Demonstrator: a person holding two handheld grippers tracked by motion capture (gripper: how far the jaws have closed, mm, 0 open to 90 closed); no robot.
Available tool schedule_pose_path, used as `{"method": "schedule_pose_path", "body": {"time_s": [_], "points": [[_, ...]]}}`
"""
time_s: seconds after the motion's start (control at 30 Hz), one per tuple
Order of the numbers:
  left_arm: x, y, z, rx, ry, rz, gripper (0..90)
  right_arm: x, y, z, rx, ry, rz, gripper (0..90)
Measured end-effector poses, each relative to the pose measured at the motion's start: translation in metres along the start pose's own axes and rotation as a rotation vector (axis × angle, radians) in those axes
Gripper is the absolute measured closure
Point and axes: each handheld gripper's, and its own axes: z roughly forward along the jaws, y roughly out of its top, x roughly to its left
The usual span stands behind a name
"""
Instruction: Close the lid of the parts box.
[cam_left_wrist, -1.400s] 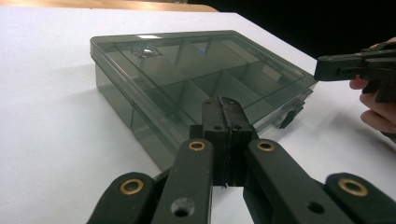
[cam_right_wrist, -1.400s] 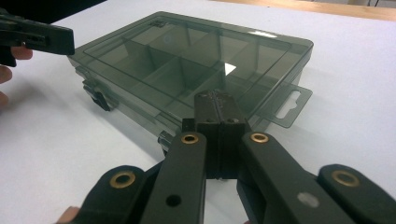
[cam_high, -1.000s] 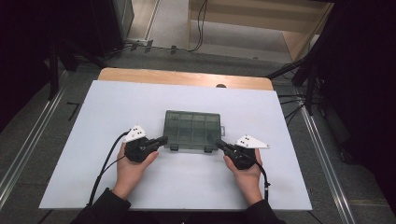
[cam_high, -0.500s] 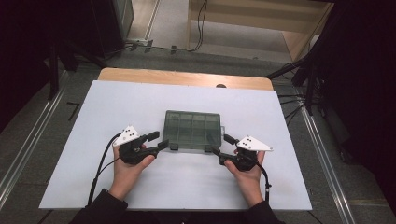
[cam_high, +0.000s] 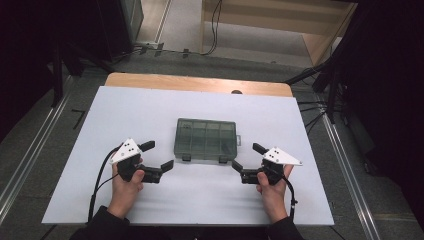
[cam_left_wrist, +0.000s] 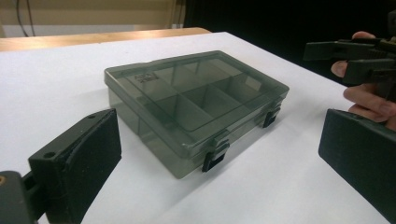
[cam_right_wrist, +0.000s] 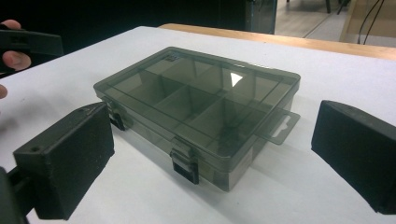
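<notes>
Your left gripper (cam_high: 156, 155) and right gripper (cam_high: 244, 156) are both released: their jaws have just been opening, stand wide apart, and nothing lies between them.

The compartment box (cam_high: 206, 139), smoky translucent plastic with internal dividers, rests flat on the white worktop (cam_high: 150, 105), lid down. It sits ahead of both grippers and between them, apart from each; no pad touches it. In the left gripper view the box (cam_left_wrist: 191, 105) lies forward of the jaws, nearer the left-hand one, with your other hand (cam_left_wrist: 369, 91) further off at the right. In the right gripper view the box (cam_right_wrist: 196, 105) lies straight ahead between the jaws.

Two dark latches (cam_right_wrist: 183, 165) on the front wall face you, and both appear engaged. A hang tab (cam_right_wrist: 280, 126) projects from the end wall on the right gripper's side.

The placement serves the work: with the latch side turned towards you, each gripper has one latch roughly in front of it. Holding both grippers low, level and released on either flank probably leaves you free either to pinch the end walls or to work the latches. Judged from this, the box is set down and not yet opened.
</notes>
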Motion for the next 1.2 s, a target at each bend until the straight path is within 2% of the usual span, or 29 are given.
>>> {"method": "schedule_pose_path", "body": {"time_s": [0.47, 1.2], "points": [[0.003, -0.003, -0.019, -0.008, 0.014, 0.0, 0.0, -0.007, -0.004, -0.013, 0.002, -0.024, 0.001, 0.0], [0.017, -0.011, -0.053, -0.023, 0.07, 0.015, 0.0, -0.023, -0.012, -0.035, 0.003, -0.069, 0.015, 0.0]]}}
